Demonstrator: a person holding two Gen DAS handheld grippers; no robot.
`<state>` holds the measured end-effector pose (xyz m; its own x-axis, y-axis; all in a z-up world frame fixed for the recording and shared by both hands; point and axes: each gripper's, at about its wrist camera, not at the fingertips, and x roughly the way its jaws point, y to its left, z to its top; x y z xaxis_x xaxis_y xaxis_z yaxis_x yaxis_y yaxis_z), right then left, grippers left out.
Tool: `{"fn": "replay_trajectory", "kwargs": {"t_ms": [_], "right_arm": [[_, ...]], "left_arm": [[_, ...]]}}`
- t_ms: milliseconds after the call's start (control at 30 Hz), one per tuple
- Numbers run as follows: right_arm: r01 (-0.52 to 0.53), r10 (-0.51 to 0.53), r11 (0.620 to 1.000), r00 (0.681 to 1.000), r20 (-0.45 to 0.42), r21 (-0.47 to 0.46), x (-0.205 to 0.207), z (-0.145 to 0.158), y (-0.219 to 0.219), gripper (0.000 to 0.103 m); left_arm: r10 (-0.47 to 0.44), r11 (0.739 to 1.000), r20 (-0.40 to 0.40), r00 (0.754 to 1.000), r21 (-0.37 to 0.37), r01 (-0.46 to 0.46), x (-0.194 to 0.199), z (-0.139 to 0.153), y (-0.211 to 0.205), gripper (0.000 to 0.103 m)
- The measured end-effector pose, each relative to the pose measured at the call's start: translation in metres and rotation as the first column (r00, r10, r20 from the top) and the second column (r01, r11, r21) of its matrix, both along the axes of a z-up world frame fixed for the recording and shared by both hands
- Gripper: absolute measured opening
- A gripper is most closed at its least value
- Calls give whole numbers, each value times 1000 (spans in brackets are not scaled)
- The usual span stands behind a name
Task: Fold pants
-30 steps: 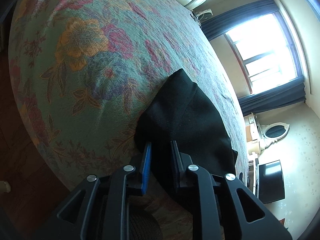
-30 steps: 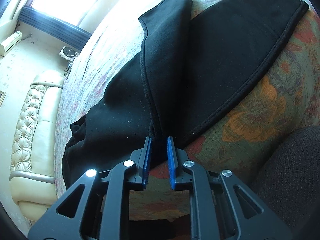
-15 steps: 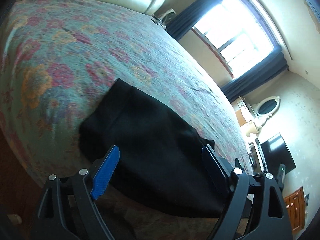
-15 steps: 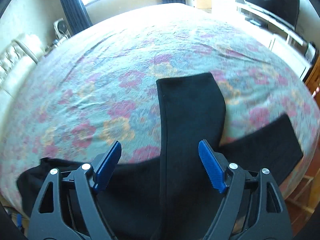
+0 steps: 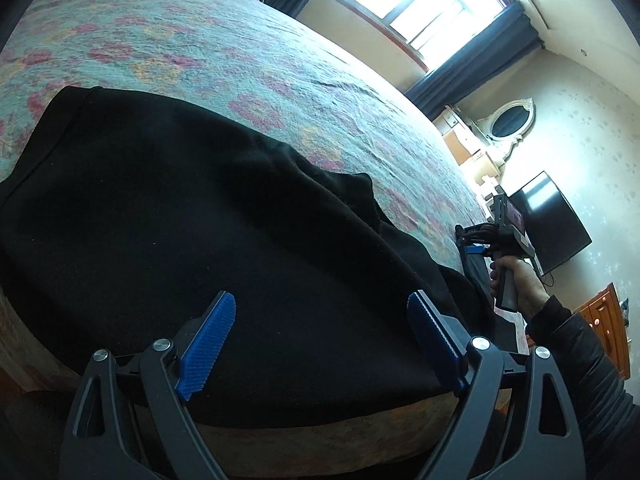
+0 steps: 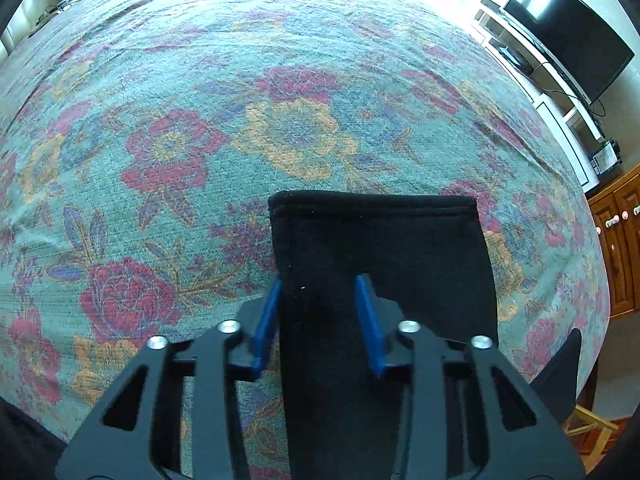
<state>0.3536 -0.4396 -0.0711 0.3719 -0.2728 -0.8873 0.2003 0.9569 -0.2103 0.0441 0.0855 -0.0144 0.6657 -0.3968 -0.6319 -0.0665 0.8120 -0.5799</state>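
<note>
Black pants (image 5: 200, 220) lie on the bed's floral bedspread (image 5: 200, 40), near its front edge. My left gripper (image 5: 320, 332) is open wide just above the broad upper part of the pants and holds nothing. In the right wrist view one black pant leg (image 6: 380, 240) lies flat, its hemmed end pointing away. My right gripper (image 6: 318, 312) is open, part closed, its jaws straddling the left part of that leg without gripping it. The right gripper also shows in the left wrist view (image 5: 480, 240), held in a hand at the far end of the pants.
The bedspread (image 6: 240, 120) fills most of the right wrist view. A black television (image 6: 568, 28) on a white stand, wooden cabinets (image 6: 624, 240), a window with dark curtains (image 5: 420, 8) and an oval mirror (image 5: 510, 120) stand beyond the bed.
Both grippers were shut on the pants a second ago and opened. The left moved in over the upper pants. The right moved along the leg toward its hem and its jaws narrowed.
</note>
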Motion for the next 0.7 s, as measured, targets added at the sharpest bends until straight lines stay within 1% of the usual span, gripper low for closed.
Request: {"fn": "replay_trajectory", "kwargs": {"t_ms": [33,133,200,300,433,500,567,633,700], "right_arm": [[4,-4,1000,1000,20,19,-3,6,-7,9],[8,-19,995,995,100,103,-23,31,-30,9],[7,-35,985,986,163,170,-44,52,-51,9],[14,-79,969,963,258,245,-90,82,-91,9],[49,-158,954,921,356,296,-162,108,-151,9],[83,-213,941,899,384,328,-198,113,-182,9],[117,-273,916,883,382,384,-228,108,-212,9],[151,-327,884,876,355,442,-253,91,-235,9],[178,-362,856,877,317,485,-272,69,-250,9]], "left_arm": [[-6,1000,1,1000,0,6,1,1,-3,87],[-21,1000,-9,1000,-9,21,6,2,-14,87],[-33,999,-13,999,-21,33,8,1,-24,87],[-80,996,-5,997,-32,80,12,4,-48,87],[-162,986,20,987,-28,162,14,11,-93,87],[-193,980,23,981,-32,194,17,12,-115,87],[-223,973,19,975,-49,223,21,11,-137,87],[-250,966,17,968,-63,251,23,10,-158,87],[-278,958,12,961,-68,278,26,6,-178,87]]}}
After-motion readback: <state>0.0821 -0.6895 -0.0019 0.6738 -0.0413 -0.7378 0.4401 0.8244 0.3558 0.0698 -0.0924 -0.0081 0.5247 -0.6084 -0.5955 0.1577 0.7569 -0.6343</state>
